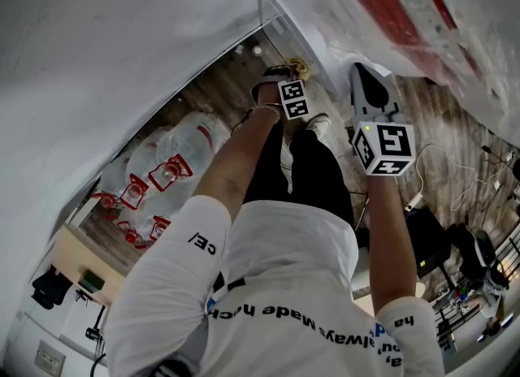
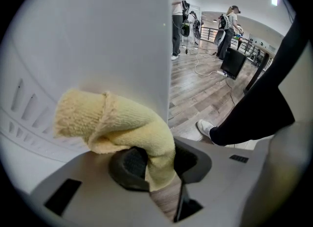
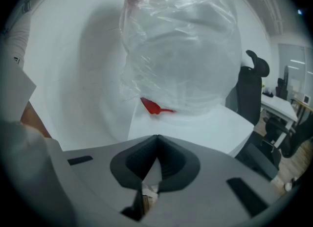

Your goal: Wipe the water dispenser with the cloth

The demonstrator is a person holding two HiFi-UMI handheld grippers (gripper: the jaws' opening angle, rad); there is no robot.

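The white water dispenser (image 1: 294,0) stands in front of me, with a plastic-wrapped bottle (image 1: 406,2) on top. In the left gripper view its side panel (image 2: 98,40) fills the left half. My left gripper (image 2: 159,162) is shut on a folded yellow cloth (image 2: 117,118), which rests against that panel near its vent slots. In the head view the left gripper (image 1: 282,79) reaches low beside the dispenser, a bit of cloth (image 1: 297,65) showing. My right gripper (image 3: 156,138) is shut and holds nothing, pointing at the wrapped bottle (image 3: 181,45) above the dispenser's top (image 3: 195,133).
Several empty water bottles with red caps (image 1: 162,172) lie on the wood floor at the left wall. A black office chair (image 3: 252,89) stands right of the dispenser. Cables (image 1: 455,180) and black equipment (image 1: 426,241) lie on the floor at the right. People stand far off (image 2: 227,25).
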